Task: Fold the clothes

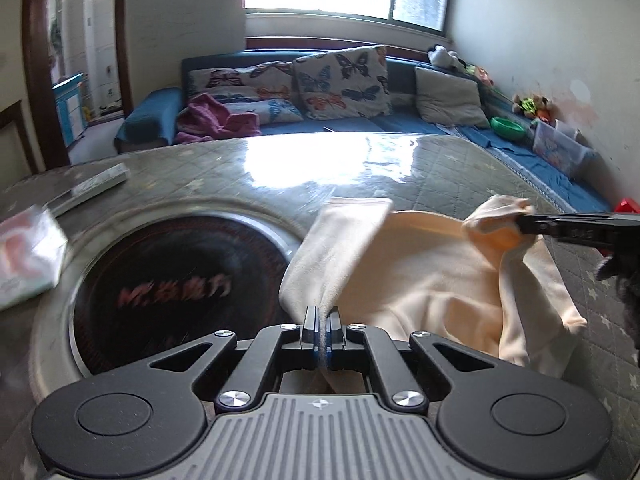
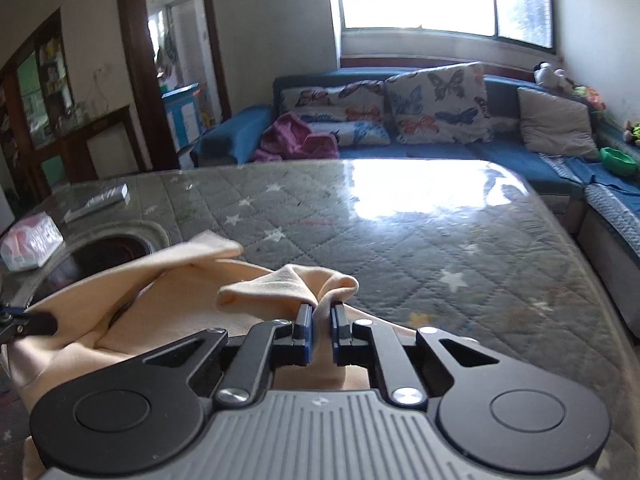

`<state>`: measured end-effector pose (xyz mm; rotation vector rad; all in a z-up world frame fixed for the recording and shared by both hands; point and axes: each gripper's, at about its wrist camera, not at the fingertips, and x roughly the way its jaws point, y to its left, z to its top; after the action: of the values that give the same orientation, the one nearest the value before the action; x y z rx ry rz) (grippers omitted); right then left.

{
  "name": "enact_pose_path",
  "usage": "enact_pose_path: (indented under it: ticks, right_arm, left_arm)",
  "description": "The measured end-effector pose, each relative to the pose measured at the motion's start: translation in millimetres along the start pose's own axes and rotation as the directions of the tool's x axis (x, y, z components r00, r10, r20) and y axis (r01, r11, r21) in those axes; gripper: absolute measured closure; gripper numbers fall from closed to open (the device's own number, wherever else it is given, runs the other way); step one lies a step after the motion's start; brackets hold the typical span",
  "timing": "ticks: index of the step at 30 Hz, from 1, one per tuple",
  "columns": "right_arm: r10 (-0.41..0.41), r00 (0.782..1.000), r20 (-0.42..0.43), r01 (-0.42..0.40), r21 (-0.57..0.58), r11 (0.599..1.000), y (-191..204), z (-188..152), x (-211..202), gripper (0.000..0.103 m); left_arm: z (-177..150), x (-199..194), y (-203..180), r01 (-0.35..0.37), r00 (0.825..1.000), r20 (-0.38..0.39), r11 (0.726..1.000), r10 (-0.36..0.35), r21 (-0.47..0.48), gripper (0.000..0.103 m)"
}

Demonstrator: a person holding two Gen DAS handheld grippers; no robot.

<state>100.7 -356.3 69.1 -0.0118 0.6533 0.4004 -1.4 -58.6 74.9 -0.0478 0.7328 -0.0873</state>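
A cream-coloured garment [image 1: 420, 272] hangs between my two grippers above the quilted grey table [image 1: 440, 168]. My left gripper [image 1: 322, 316] is shut on one edge of it, with cloth pinched between the pads. My right gripper [image 2: 321, 312] is shut on another bunched part of the same garment [image 2: 168, 304], with cloth rising out between its fingers. The right gripper also shows in the left wrist view [image 1: 524, 220], at the right, clamped on a cloth bunch. The left gripper's tip shows at the left edge of the right wrist view [image 2: 24, 324].
A round black inset with a metal rim [image 1: 176, 280] sits in the table at left. A tissue pack [image 1: 24, 256] and a flat white box [image 1: 100, 184] lie near it. A blue sofa [image 1: 360, 124] with butterfly cushions, a pink cloth and toys stands behind.
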Motion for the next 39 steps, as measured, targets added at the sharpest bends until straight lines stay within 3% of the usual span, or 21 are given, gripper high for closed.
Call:
enact_pose_path:
  ticks: [10,16,21,23,25,27,31,39]
  right_arm:
    - [-0.107,0.990,0.089,0.100,0.086,0.991,-32,-34,-100,0.096]
    - [-0.194,0.978,0.073,0.181,0.156,0.971,-59,-63,-144,0.096]
    - [-0.176,0.984,0.013,0.171,0.164,0.971,-64,-77,-131,0.088]
    - [-0.166,0.986,-0.009,0.165,0.164,0.972,-63,-81,-122,0.077]
    - [-0.159,0.987,-0.019,0.161,0.154,0.975,-59,-83,-110,0.070]
    - [-0.156,0.987,-0.029,0.158,0.146,0.977,-55,-84,-97,0.069]
    - [-0.173,0.984,-0.042,0.177,0.150,0.973,-57,-81,-71,0.058]
    - [-0.260,0.962,-0.076,0.270,0.182,0.945,-76,-73,-34,0.051]
  left_arm:
    - [-41,-44,19,-0.007,1.000,-0.021,0.998,0.006,-0.058,0.100]
    - [-66,-62,24,-0.003,0.998,-0.061,0.998,-0.001,-0.057,0.100]
    - [-72,-63,20,-0.023,0.997,-0.076,0.999,0.021,-0.030,0.096]
    - [-69,-64,16,-0.029,0.998,-0.058,0.999,0.027,-0.019,0.092]
    - [-65,-63,14,-0.043,0.998,-0.044,0.999,0.042,-0.011,0.073]
    - [-60,-60,12,-0.067,0.997,-0.028,0.998,0.067,0.001,0.061]
    - [-44,-50,6,-0.078,0.997,-0.009,0.997,0.078,0.022,0.052]
    - [-9,3,-27,-0.026,1.000,-0.005,0.992,0.027,0.125,0.052]
